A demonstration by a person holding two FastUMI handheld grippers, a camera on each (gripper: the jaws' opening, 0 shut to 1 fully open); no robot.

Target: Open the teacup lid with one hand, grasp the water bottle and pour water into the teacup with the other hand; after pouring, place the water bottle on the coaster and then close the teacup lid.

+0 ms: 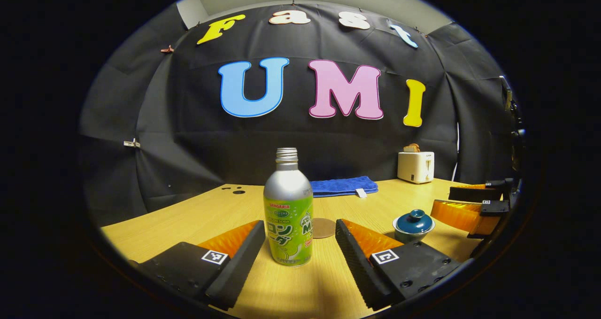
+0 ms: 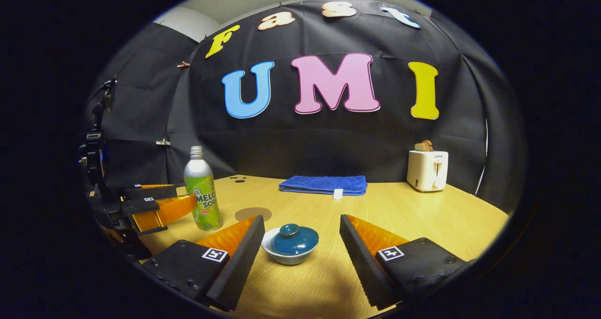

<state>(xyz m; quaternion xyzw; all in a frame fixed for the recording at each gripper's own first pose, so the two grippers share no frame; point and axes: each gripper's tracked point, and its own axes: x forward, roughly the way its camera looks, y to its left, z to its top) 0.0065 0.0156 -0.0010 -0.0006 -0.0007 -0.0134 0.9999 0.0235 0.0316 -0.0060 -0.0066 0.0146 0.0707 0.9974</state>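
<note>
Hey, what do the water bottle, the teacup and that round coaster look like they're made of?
Water bottle: likely aluminium, matte silver shoulder and threaded neck, glossy printed green wrap. Teacup: probably glazed ceramic, pale bowl under a shiny dark teal lid with highlights. Coaster: flat, dull brown disc, perhaps cork or wood; hard to tell.

— What do you have at the back of the light wooden table (image 2: 422, 215)?

— You have a folded blue towel (image 2: 324, 184) lying flat near the far edge, with a small white tag at its front hem. Well to its right you see a cream-white boxy toaster (image 2: 427, 170) standing upright, with a brown slice of toast (image 2: 424, 145) sticking out of its top.

— Anything else on your side?

— In your left gripper view the same blue towel (image 1: 344, 186) sits left of the toaster (image 1: 415, 167), and the table (image 1: 188, 215) has a few small dark holes (image 1: 237, 190) near its far left edge.
</note>
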